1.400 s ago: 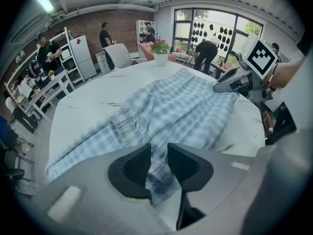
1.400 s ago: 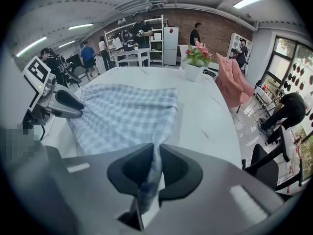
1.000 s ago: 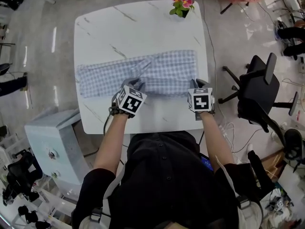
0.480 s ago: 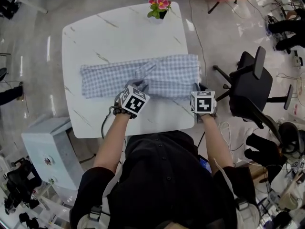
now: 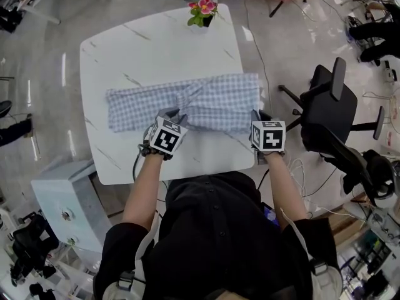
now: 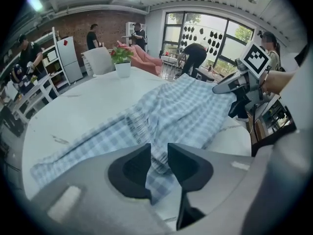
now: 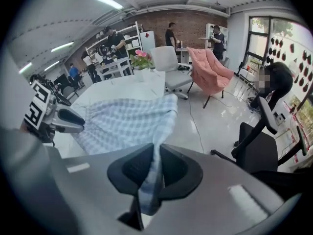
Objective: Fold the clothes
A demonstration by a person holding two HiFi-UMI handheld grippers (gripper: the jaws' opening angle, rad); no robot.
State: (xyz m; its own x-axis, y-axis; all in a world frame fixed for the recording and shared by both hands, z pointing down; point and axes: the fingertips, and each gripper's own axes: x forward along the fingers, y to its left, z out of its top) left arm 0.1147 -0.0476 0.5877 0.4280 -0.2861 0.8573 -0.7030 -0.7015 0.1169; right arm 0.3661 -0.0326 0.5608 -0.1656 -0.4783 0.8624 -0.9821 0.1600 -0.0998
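A soft blue-and-white checked garment (image 5: pixel 206 102) lies as a long, rumpled band across the glossy white marble-veined table (image 5: pixel 156 49) (rounded corners). The left gripper (image 5: pixel 174 115) has its dark jaws nearly together on a bunched fold at the cloth's near edge; it seems pinched, though contact is hard to judge. The right gripper (image 5: pixel 257 117) clamps the near right corner, jaws almost closed, fabric hanging through them.

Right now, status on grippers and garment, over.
Left gripper shut on checked garment, near edge. Right gripper shut on its corner. Spread across table. Flower pot clear, far edge.
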